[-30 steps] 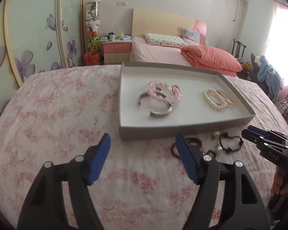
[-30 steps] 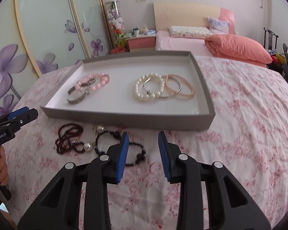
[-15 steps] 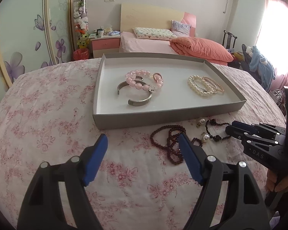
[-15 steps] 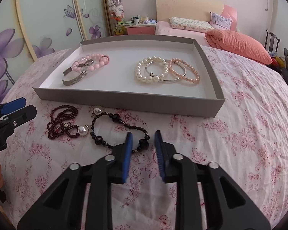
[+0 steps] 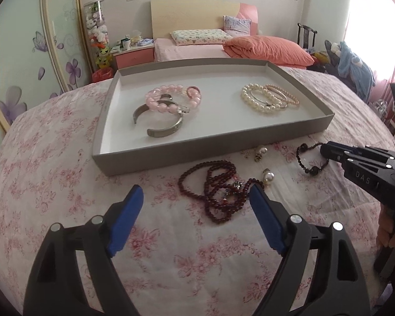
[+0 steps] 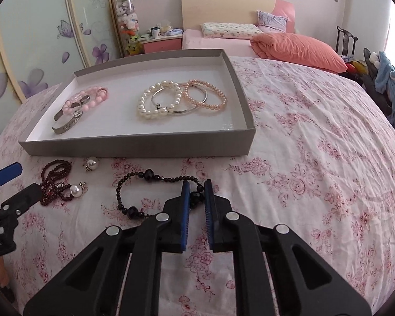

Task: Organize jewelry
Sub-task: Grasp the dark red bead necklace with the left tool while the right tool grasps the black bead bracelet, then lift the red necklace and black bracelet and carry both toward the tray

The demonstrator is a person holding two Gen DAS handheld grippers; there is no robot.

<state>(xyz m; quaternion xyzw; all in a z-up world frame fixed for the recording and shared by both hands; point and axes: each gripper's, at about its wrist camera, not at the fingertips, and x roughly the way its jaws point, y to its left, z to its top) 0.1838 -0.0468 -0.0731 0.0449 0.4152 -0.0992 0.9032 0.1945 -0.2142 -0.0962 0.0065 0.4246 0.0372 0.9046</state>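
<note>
Jewelry lies partly in a shallow grey tray [image 6: 134, 146] and partly loose on the flowered bedspread [image 6: 316, 158] in front of it. Loose on the cloth, a black bead bracelet [image 6: 134, 181] sits just before the tray's near wall, and the right gripper [image 6: 196, 196] has its blue-padded jaws drawn together on the bracelet's near right end, a large dark bead pinched between the pads. To its left rests a dark red bead strand [image 5: 216, 197], coiled in several loops, with one pearl earring [image 5: 268, 176] touching its edge and a second pearl earring [image 5: 260, 151] nearer the tray wall. The left gripper [image 5: 194, 201] hovers low over that red strand with its jaws spread wide and opening; the strand's right loops lie close to the right pad, though whether it touches them I cannot tell for sure.

Inside the tray, at the left, a pink bead bracelet [image 5: 173, 98] overlaps two grey metal cuffs [image 5: 166, 129]. At the right, a white pearl bracelet [image 6: 155, 102], a thin silver bangle [image 6: 181, 105] and a peach pearl bracelet [image 6: 205, 97] lie overlapping one another.

Beyond the tray stands a bed [image 6: 223, 43] with an orange quilt [image 6: 297, 50], and a pink nightstand [image 6: 162, 43] beside it.
</note>
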